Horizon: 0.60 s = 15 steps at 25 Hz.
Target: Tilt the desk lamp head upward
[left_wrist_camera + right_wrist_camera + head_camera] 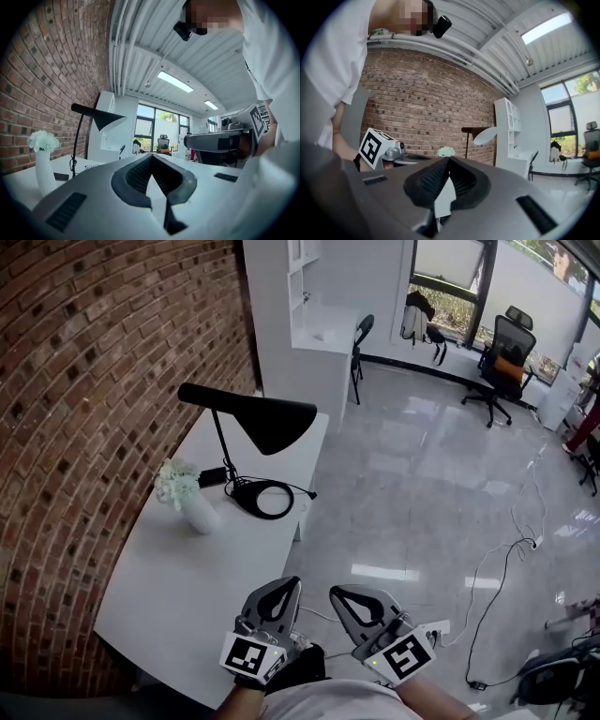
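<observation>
The 2 grippers, left gripper (292,583) and right gripper (336,593), are both pinched closed on nothing, well away from the black lamp (274,423) on the white desk (159,577).

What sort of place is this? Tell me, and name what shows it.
Most likely an office or workroom: a white desk carrying a black desk lamp along a brick wall, and a wheeled office chair beside large windows.

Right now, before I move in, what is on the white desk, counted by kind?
Desk lamp: 1
Vase of flowers: 1
Small black box: 1
Total: 3
</observation>
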Tool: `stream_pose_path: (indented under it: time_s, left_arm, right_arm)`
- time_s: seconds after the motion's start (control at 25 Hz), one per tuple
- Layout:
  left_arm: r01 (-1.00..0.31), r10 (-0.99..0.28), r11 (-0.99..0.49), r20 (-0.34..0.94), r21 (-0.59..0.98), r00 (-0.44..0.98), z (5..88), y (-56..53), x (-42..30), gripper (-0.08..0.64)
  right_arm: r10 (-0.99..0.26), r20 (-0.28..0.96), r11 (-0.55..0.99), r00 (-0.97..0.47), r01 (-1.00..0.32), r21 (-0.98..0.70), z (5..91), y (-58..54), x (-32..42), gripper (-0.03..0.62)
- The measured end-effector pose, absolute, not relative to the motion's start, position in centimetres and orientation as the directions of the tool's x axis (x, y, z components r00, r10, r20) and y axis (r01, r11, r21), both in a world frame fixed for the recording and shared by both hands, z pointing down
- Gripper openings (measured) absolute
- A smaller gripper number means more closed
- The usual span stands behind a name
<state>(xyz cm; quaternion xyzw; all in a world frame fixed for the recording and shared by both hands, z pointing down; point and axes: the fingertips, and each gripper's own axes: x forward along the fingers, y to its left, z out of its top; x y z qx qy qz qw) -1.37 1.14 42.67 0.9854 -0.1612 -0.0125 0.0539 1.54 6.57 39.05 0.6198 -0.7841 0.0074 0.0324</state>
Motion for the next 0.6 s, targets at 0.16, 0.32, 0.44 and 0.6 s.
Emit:
stream_pose_path:
  time_s: [0.16, 0.32, 0.44, 0.6]
  left_arm:
    - [-0.341, -0.344, -0.934, -0.008, 0.109, 0.939, 42.7, -3.2, -1.1, 0.005]
    - [-0.379, -0.383, -0.916, -0.002, 0.131, 0.924, 43.7, -7.4, -1.8, 0.005]
    - [-0.400, -0.404, -0.905, 0.002, 0.147, 0.915, 44.2, -9.7, -2.3, 0.005]
    - [-0.413, -0.418, -0.897, 0.002, 0.158, 0.908, 44.7, -12.1, -2.8, 0.005]
  right_arm:
    - [-0.964, 0.082, 0.256, -0.254, -0.966, 0.018, 39.7, 2.2, 1.9, 0.015]
    - [-0.951, 0.107, 0.295, -0.292, -0.955, 0.015, 40.7, -2.0, 1.3, 0.015]
    - [-0.943, 0.117, 0.316, -0.313, -0.949, 0.013, 40.9, -4.6, 1.1, 0.015]
    - [-0.933, 0.130, 0.341, -0.336, -0.940, 0.015, 41.2, -7.6, 0.5, 0.015]
